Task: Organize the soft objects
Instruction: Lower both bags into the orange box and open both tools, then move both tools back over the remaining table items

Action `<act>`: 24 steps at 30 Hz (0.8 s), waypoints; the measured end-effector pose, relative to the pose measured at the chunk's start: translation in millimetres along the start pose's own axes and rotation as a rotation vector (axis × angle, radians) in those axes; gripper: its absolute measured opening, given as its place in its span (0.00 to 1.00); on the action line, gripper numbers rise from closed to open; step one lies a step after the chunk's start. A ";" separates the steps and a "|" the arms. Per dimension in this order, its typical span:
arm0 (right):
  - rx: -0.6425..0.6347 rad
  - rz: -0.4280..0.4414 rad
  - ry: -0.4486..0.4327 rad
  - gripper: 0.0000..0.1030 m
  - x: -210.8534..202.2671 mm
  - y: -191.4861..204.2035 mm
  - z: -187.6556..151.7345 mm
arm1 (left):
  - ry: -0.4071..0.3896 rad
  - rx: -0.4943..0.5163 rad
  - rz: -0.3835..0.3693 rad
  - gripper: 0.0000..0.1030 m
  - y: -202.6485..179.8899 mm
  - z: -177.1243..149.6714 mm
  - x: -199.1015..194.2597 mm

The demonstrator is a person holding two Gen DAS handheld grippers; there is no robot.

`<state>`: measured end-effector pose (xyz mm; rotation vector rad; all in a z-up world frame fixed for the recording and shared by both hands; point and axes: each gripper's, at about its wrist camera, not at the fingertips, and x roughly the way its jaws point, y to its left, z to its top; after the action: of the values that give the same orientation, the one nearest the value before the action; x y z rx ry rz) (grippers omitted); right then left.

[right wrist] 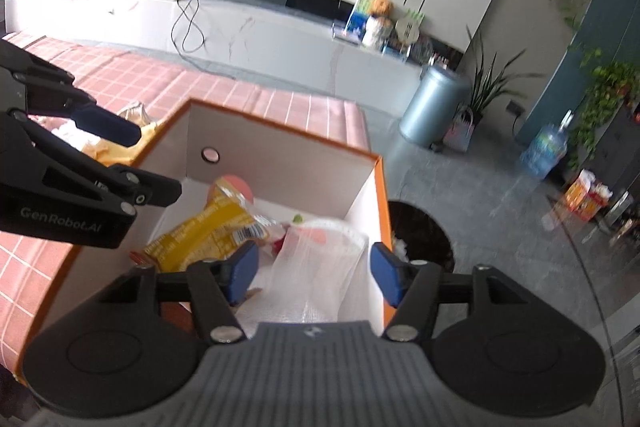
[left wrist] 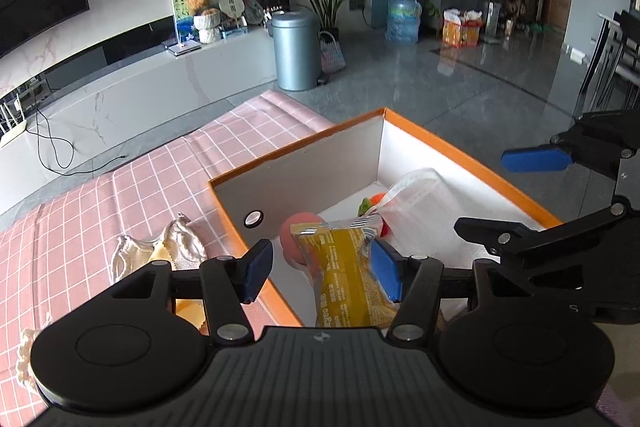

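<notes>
Left wrist view: orange box (left wrist: 472,163) at frame centre, already stocked with yellow snack packet (left wrist: 344,267), pink ball (left wrist: 294,233) and white mesh bag (left wrist: 416,203). Cream cloths (left wrist: 160,251) at lower left are judged still unsorted. Left gripper (left wrist: 320,273) and right gripper (right wrist: 314,277) are held released, empty, above the box.

Both wrist cameras look steeply down from close above the orange-rimmed box (left wrist: 472,157) (right wrist: 380,195), left from its counter side, right from the floor side; each catches the other gripper.
</notes>
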<state>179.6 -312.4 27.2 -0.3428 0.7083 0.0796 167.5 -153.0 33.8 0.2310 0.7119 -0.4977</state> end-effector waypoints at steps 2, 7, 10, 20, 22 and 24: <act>-0.013 -0.015 -0.012 0.69 -7.6 4.6 1.3 | -0.012 -0.009 0.000 0.65 1.4 -4.1 -8.2; -0.032 -0.049 -0.028 0.73 -20.2 19.2 3.6 | -0.043 -0.023 0.005 0.66 8.8 -17.6 -27.5; -0.020 -0.050 -0.054 0.78 -30.7 26.6 4.6 | -0.054 -0.050 0.011 0.66 15.3 -27.1 -38.6; 0.083 -0.022 -0.165 0.80 -58.8 64.7 11.2 | -0.131 -0.149 0.077 0.65 45.7 -65.0 -78.5; 0.105 -0.009 -0.183 0.81 -59.8 77.3 12.0 | -0.143 -0.173 0.097 0.65 52.2 -74.2 -85.1; 0.123 0.005 -0.205 0.81 -62.0 90.4 12.1 | -0.150 -0.203 0.119 0.65 61.5 -84.0 -90.7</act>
<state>123.2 -220.6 50.5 -0.2107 0.5080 0.0746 92.6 -37.0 35.0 0.0446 0.5940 -0.3226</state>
